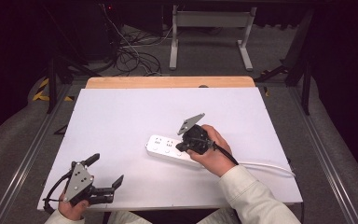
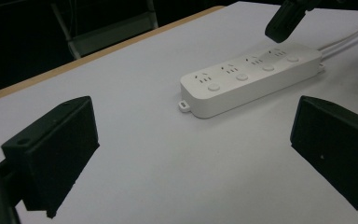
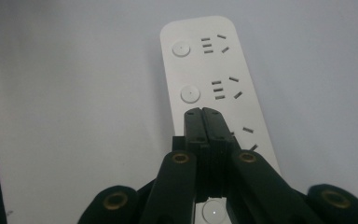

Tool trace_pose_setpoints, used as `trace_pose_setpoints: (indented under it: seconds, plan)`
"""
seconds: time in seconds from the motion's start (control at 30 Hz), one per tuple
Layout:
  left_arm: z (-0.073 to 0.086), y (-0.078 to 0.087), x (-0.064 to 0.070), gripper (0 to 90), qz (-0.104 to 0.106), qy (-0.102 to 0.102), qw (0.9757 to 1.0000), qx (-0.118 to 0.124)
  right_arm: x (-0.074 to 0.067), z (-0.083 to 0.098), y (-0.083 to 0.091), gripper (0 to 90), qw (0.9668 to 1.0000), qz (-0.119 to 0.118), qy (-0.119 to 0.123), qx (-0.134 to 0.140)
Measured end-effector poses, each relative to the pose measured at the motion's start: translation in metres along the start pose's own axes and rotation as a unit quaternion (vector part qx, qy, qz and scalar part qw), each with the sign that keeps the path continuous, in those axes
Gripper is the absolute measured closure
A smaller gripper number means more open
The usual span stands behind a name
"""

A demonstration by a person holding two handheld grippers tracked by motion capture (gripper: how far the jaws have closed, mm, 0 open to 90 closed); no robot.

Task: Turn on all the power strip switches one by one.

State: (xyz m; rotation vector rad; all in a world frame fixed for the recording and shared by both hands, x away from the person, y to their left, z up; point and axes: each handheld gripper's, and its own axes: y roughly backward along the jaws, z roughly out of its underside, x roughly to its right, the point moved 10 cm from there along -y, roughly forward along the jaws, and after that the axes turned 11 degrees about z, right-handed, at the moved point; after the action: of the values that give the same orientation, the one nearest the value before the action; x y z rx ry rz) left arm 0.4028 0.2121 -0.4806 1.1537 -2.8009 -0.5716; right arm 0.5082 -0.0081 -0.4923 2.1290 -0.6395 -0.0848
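Right gripper [image 3: 202, 114], jaws closed and empty, hovers over the strip's [image 3: 214, 79] third switch, probably to press it; left gripper [image 1: 106, 176] rests open, near left.

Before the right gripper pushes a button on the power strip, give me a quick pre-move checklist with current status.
1. Right gripper jaws shut to make one tip: ok.
2. Tip over the power strip, near its third button: ok.
3. Tip centred on a button: cannot tell; it hides the third one.
4. Left gripper open, apart from the strip: ok.
5. Strip lies flat on the table: ok.
6. Cord trails off right, clear of the buttons: ok.
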Motion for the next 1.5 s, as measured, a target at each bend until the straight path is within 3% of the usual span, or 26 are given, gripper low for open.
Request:
trace_pose_setpoints:
  seconds: [0.07,0.6,0.93,1.5]
  plan:
    - [0.000,0.000,0.000,1.3,0.001,0.000,1.0000,0.000,0.001,0.002,-0.008,90.0,1.0000,-0.003,-0.004,-0.006]
    - [0.000,0.000,0.000,1.3,0.001,0.000,1.0000,0.000,-0.002,0.010,-0.022,90.0,0.9996,-0.006,-0.004,-0.028]
    - [0.000,0.000,0.000,1.3,0.001,-0.002,1.0000,0.000,-0.003,0.013,-0.026,90.0,0.9992,-0.002,0.004,-0.041]
    - [0.000,0.000,-0.001,1.3,-0.001,-0.003,1.0000,-0.001,-0.006,0.014,-0.028,90.0,0.9990,-0.003,-0.001,-0.044]
